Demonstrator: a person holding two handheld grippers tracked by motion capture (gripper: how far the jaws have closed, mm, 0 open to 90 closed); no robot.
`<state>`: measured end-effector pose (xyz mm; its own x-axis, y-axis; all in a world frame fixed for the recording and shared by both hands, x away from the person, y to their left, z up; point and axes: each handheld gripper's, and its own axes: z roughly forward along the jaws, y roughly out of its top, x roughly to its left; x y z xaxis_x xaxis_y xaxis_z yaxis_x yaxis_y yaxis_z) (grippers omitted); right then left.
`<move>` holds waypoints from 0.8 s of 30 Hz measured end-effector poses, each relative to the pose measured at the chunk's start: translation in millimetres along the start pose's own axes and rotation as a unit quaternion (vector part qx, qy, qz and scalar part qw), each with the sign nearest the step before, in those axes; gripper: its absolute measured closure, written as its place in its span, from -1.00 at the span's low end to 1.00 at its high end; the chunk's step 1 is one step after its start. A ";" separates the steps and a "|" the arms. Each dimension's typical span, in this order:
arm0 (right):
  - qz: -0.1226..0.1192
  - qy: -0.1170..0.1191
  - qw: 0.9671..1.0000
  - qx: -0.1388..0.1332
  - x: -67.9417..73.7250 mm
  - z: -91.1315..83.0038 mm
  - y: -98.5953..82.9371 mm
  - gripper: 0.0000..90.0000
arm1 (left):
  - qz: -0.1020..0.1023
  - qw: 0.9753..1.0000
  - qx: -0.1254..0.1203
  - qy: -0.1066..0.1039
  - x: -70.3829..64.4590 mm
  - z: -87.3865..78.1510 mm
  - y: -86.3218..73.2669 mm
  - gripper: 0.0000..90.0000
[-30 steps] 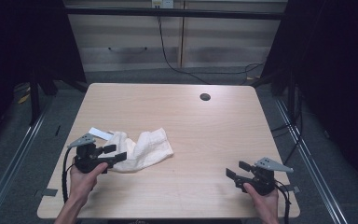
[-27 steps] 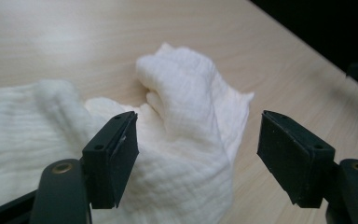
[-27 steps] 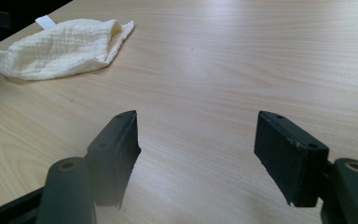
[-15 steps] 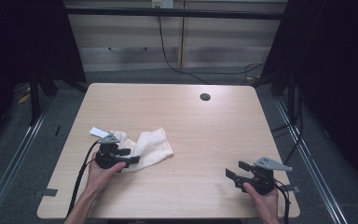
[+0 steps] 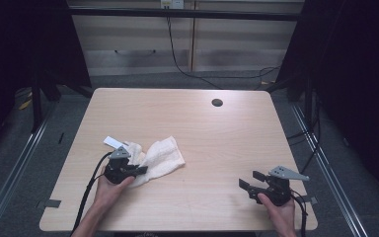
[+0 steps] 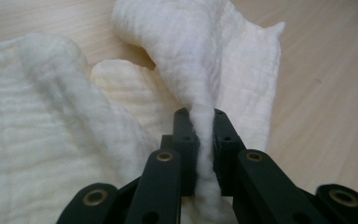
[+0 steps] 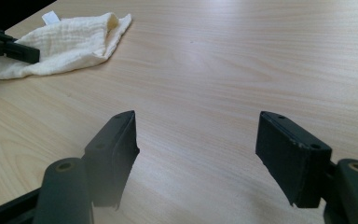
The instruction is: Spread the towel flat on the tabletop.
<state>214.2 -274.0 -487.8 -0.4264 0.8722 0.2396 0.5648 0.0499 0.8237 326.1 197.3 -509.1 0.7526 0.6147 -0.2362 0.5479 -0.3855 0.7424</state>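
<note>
High view: against the frame a second ago, my left claw [image 5: 139, 170] has moved from the table's left edge inward onto the cream cloth [image 5: 160, 159], and since half a second ago it has hardly shifted; my right claw [image 5: 249, 182] has not moved, parked near the front right corner of the table [image 5: 187, 123]. The cloth lies in the same front-left spot, bunched, with its white label [image 5: 111, 142] sticking out at the far left. Count here: one cloth, one label, one dark round hole [image 5: 217, 102] near the table's far edge, two claws, two hands. Left gripper view: I see the left claw [image 6: 201, 140] pinched narrow on a raised fold of the cloth [image 6: 51, 140], the fold standing up between the jaws while the rest spreads flat on the wood on both sides. Count: one cloth. Right gripper view: my right claw [image 7: 196, 154] stands wide apart, nothing between the jaws, hovering just above bare wood; the cloth [image 7: 60, 44] lies well apart at upper left, with the label [image 7: 51, 17] at its far end.
</note>
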 end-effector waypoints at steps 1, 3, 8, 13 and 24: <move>0.000 0.000 1.000 0.000 0.0 0.0 0.0 -0.35 | 0.000 1.000 0.000 0.000 0.0 0.0 0.0 0.85; 0.000 0.001 1.000 0.001 -0.2 0.2 0.0 -0.35 | 0.014 1.000 0.006 -0.014 -8.5 1.7 -0.6 0.85; 0.003 0.000 1.000 0.008 -0.4 1.7 -0.1 -0.35 | 0.035 0.999 0.017 -0.033 -22.2 5.3 -0.2 0.85; 0.006 0.001 1.000 0.014 -0.7 2.4 -0.4 -0.34 | 0.043 0.998 0.019 -0.048 -35.4 10.9 0.0 0.85; -0.009 0.008 0.999 0.032 1.7 5.7 -0.4 -0.29 | 0.066 0.993 0.032 -0.090 -66.4 25.2 2.8 0.86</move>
<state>217.2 -269.8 -490.7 -0.4469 0.8634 0.2340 0.6011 0.0962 0.7933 286.9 138.0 -507.1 0.8699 0.4243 -0.2515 0.4570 -0.5014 0.7347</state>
